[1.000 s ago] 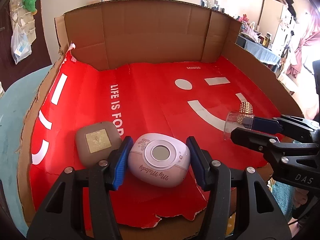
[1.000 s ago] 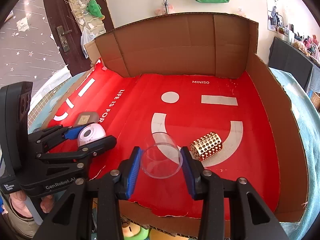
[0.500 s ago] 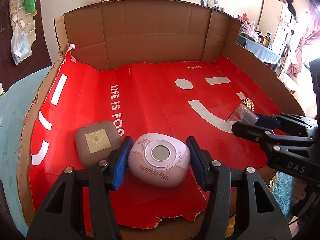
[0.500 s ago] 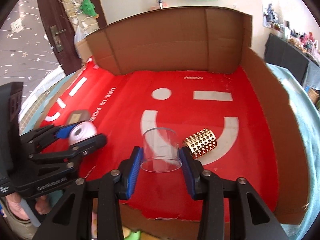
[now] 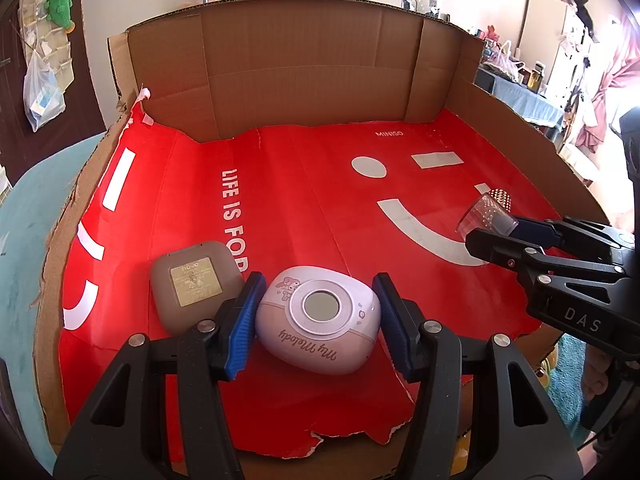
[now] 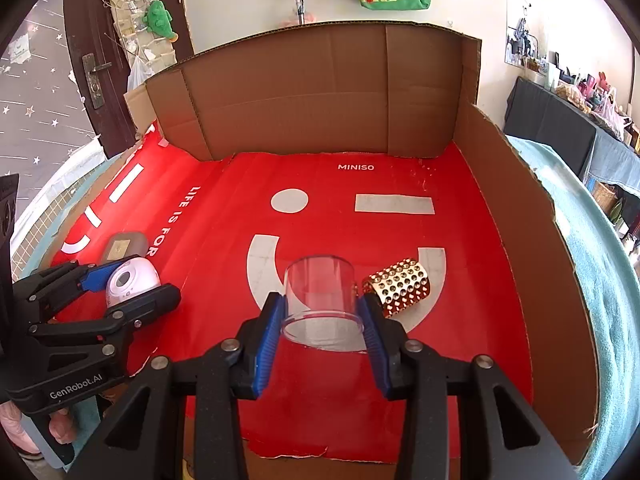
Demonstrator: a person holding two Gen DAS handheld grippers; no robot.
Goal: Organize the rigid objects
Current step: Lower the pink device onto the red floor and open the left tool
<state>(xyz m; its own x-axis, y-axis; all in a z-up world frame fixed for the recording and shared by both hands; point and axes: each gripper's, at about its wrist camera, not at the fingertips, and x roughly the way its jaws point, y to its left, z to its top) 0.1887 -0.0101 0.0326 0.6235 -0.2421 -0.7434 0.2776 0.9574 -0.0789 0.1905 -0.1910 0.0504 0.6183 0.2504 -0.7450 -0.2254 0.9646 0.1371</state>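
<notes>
My left gripper [image 5: 316, 320] is shut on a pink My Melody case [image 5: 318, 324] low over the red sheet [image 5: 280, 208]; it also shows in the right wrist view [image 6: 128, 284]. A grey-brown case [image 5: 192, 280] lies just left of it. My right gripper [image 6: 322, 320] is shut on a clear plastic cup [image 6: 320, 296], held upright with its mouth down, near the sheet. The cup also shows in the left wrist view [image 5: 486, 216]. A gold perforated cylinder [image 6: 398, 288] lies on its side just right of the cup.
The red sheet lines an open cardboard box with a tall back wall [image 6: 320, 92] and a right wall [image 6: 520, 220]. The torn front edge [image 5: 320, 440] is low. A teal cloth [image 6: 592, 280] lies outside on the right.
The right gripper has turned the clear cup from lying toward the camera to upright, mouth down. The left gripper and pink case have not moved.
</notes>
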